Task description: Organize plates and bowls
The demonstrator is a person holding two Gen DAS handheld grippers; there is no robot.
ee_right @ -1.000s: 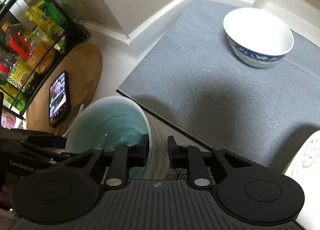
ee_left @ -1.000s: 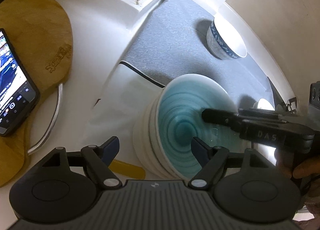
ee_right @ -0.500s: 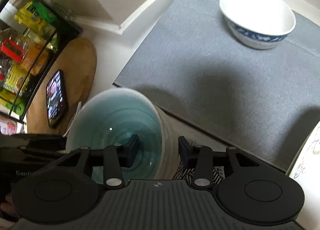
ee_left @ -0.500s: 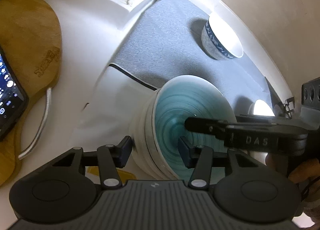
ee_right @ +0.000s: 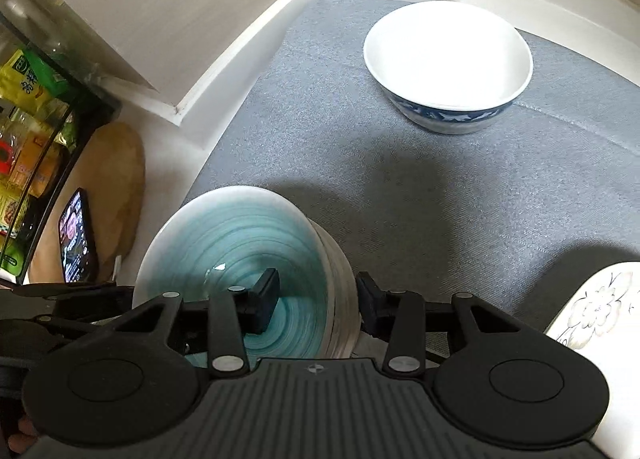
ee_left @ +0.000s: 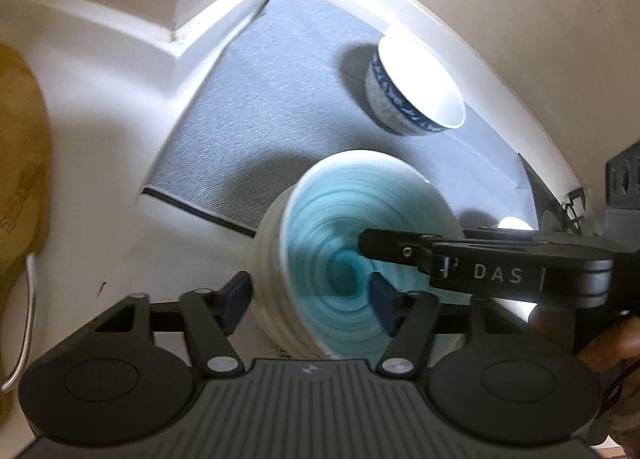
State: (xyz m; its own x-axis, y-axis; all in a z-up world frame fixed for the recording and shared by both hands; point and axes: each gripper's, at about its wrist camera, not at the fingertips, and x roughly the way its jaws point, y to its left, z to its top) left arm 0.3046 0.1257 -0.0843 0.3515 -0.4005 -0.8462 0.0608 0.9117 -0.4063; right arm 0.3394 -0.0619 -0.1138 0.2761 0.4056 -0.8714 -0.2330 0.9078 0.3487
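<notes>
A: Entry. The teal bowl sits low and left of centre in the right wrist view, its ribbed white outer wall facing right. It looks held clear of the counter and partly over the near edge of the grey mat, though I cannot tell whether its base touches anything.

B: Who has it?

A: Both tools straddle its rim. The right gripper has one finger inside the bowl and one outside against the ribbed wall, but a gap shows at the wall, so I cannot tell if it is clamped. In the left wrist view the left gripper straddles the opposite wall of the bowl the same way; the grip there is also uncertain.

B: Step in hand?

A: My reading: carrying the bowl toward the mat, two-handed. The bowl is blurred, which fits motion.

B: Next move?

A: Probably a level set-down on open mat, or nesting with the white and blue bowl in the upper right, well apart from the teal one. Keep both sides even so it does not tip.

B: Surroundings?

A: A flowered plate at the right edge; a phone on a wooden board at left.
</notes>
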